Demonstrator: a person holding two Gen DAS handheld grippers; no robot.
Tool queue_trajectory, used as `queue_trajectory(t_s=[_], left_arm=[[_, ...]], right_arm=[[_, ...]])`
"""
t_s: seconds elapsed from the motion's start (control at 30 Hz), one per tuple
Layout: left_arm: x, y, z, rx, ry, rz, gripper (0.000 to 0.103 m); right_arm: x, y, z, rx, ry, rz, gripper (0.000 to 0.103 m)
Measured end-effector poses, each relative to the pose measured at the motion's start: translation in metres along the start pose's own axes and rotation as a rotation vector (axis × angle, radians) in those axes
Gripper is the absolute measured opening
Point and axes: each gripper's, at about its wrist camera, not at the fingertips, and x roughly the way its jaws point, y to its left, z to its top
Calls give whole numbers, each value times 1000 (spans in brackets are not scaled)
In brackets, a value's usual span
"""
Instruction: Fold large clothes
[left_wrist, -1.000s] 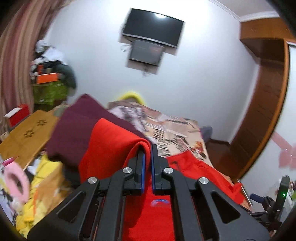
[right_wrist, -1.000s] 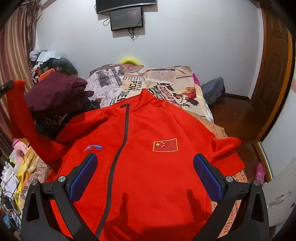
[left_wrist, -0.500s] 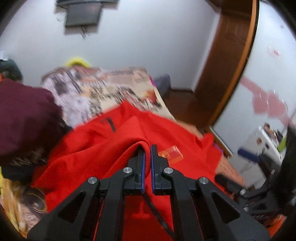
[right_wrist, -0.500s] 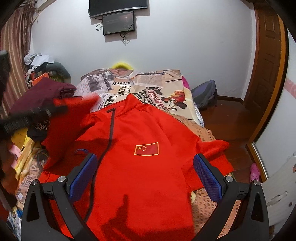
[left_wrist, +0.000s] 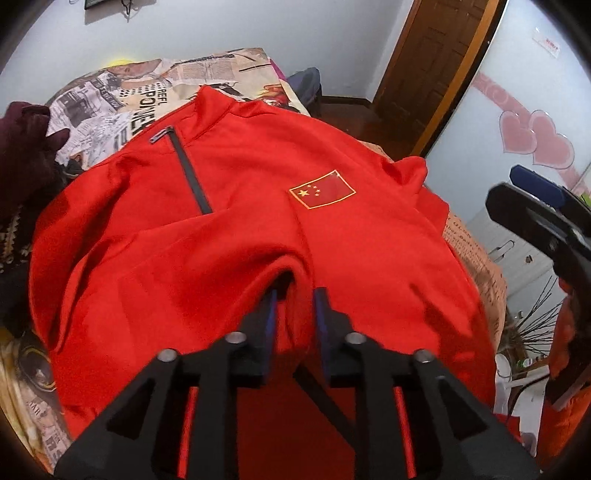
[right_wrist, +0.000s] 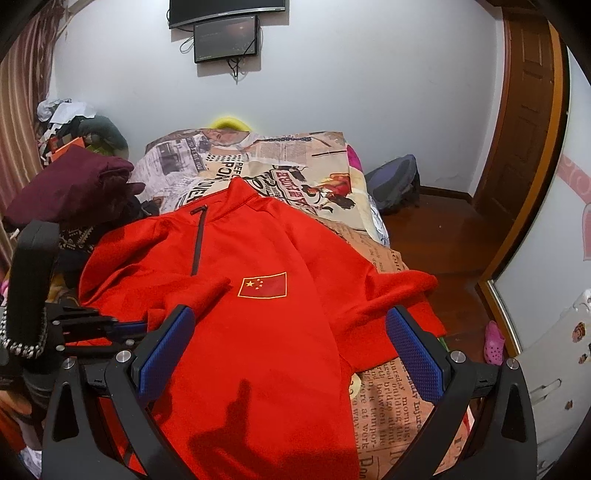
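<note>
A red zip jacket (left_wrist: 258, 166) with a flag patch lies front up on the bed. One sleeve (right_wrist: 207, 295) is folded across its chest, ending beside the patch. My left gripper (left_wrist: 295, 295) points down at that sleeve. Its jaws are opening, and a fold of the sleeve cloth (left_wrist: 203, 251) still lies between the parted pads. From the right wrist view, the left gripper (right_wrist: 129, 328) shows at the jacket's left edge. My right gripper (right_wrist: 290, 314) hangs wide open above the jacket's (right_wrist: 258, 369) lower front, holding nothing. The other sleeve (right_wrist: 402, 291) lies spread to the right.
The bed cover (right_wrist: 295, 166) has a newspaper print. A pile of maroon and dark clothes (right_wrist: 74, 184) sits at the bed's left. A backpack (right_wrist: 395, 184) and a pink shoe (right_wrist: 493, 341) lie on the wooden floor to the right, near the door (right_wrist: 524, 110).
My left gripper swung in from the left and sank, carrying the sleeve over the jacket's chest. Its jaws, shut on the sleeve before, have parted. The right gripper drifted only a little.
</note>
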Motion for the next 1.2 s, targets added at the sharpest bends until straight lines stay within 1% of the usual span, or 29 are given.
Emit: queue_trajectory(t_s=[0.03, 0.07, 0.1, 0.13, 0.2, 0.3, 0.4, 0.47, 0.5, 0.63, 0.77, 0.87, 0.93, 0.97, 1.07, 1.2], left_arm=[[-6, 3, -4, -4, -6, 6, 36], [-7, 5, -4, -6, -10, 11, 40], [-12, 9, -5, -10, -19, 23, 48], [-22, 14, -9, -15, -37, 45, 55], [-34, 23, -12, -22, -59, 74, 60], [-56, 44, -19, -50, -93, 136, 63], [-77, 72, -28, -94, -123, 213, 67], [-89, 97, -37, -142, -133, 274, 68], [-92, 105, -41, -159, -134, 288, 68], [-108, 149, -65, -259, -127, 384, 68], [-116, 180, -92, -328, -107, 429, 68], [-111, 193, -110, -359, -78, 446, 68], [-104, 202, -121, -377, -51, 458, 68], [-99, 206, -127, -385, -35, 459, 68], [-86, 211, -139, -399, 2, 451, 68], [-67, 214, -147, -394, 39, 428, 68]], right_arm=[[-1, 1, 1, -6, -2, 0, 103], [-2, 3, 2, -14, -6, 2, 103], [-3, 5, 2, -21, -11, 4, 103], [-3, 8, 4, -32, -15, 7, 103], [-3, 14, 6, -49, -21, 13, 103], [-1, 25, 10, -86, -22, 36, 103], [4, 41, 14, -138, -17, 59, 103], [8, 55, 16, -184, -8, 70, 103], [12, 62, 17, -211, -2, 83, 103], [23, 91, 18, -301, 24, 140, 102], [40, 124, 12, -395, 84, 205, 101], [53, 145, 4, -442, 131, 246, 100], [60, 154, 0, -462, 167, 272, 96], [65, 160, -5, -474, 192, 291, 92], [76, 171, -15, -494, 245, 317, 85], [89, 181, -29, -523, 307, 326, 70]])
